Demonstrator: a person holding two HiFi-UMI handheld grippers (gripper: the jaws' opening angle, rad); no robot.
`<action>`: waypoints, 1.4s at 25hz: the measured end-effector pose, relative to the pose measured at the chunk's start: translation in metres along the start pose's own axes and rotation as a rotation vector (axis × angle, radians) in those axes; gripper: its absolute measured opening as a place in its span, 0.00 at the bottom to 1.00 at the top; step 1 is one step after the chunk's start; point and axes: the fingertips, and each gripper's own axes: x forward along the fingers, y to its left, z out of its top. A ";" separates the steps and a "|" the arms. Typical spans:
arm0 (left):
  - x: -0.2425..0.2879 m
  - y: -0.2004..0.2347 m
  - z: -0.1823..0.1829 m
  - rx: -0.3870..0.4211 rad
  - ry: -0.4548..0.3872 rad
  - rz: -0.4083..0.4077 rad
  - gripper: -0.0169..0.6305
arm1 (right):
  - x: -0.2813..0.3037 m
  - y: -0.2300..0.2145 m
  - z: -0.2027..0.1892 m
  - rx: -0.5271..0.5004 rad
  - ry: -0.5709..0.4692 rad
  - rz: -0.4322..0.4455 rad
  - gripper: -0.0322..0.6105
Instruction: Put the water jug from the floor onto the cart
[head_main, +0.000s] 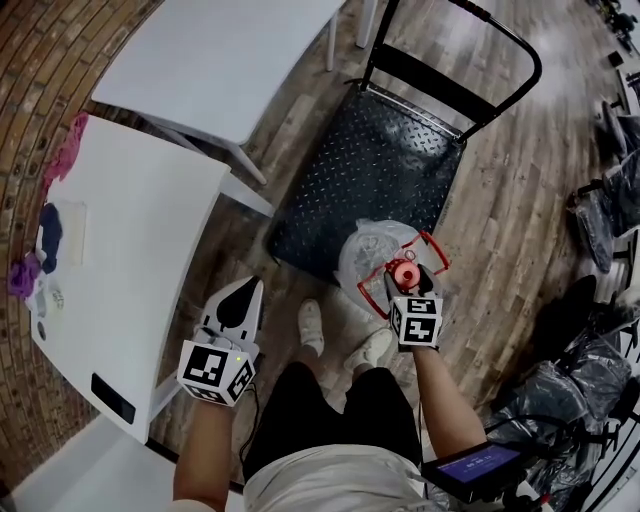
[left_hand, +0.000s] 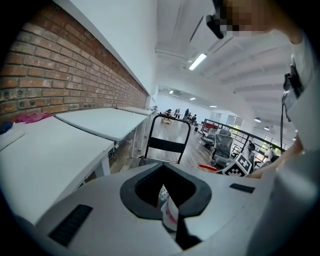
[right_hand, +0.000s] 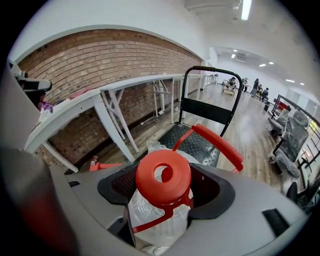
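Two white tables (head_main: 130, 250) fill the left side, along the brick wall. Right of them the cart (head_main: 340, 190) stands on the wood floor, with a bare black studded deck and its black handle at the far end. The water jug (head_main: 362, 250), a clear bottle, sits upright on the floor just beside the cart's near edge, in front of the person's shoes. The right gripper (head_main: 412, 280) points steeply down over it, jaws spread wide on either side of the jug's neck, with a gap on each side, so it grips nothing. The left gripper (head_main: 250, 288) hangs near the table's corner, well left of the jug; its jaws look drawn together at the tips and empty. The jug's red carrying handle (head_main: 432, 250) arches toward the cart. Its red cap (head_main: 402, 270) lies between the right jaws.
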 end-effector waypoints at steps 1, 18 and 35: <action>0.001 -0.001 0.002 0.001 -0.002 -0.007 0.02 | -0.001 0.001 -0.002 -0.003 0.001 -0.004 0.54; 0.016 -0.029 0.048 0.032 -0.042 -0.196 0.03 | -0.100 0.014 0.064 0.054 -0.235 -0.044 0.54; -0.002 -0.116 0.131 0.144 -0.170 -0.394 0.02 | -0.299 -0.054 0.134 0.260 -0.625 -0.264 0.08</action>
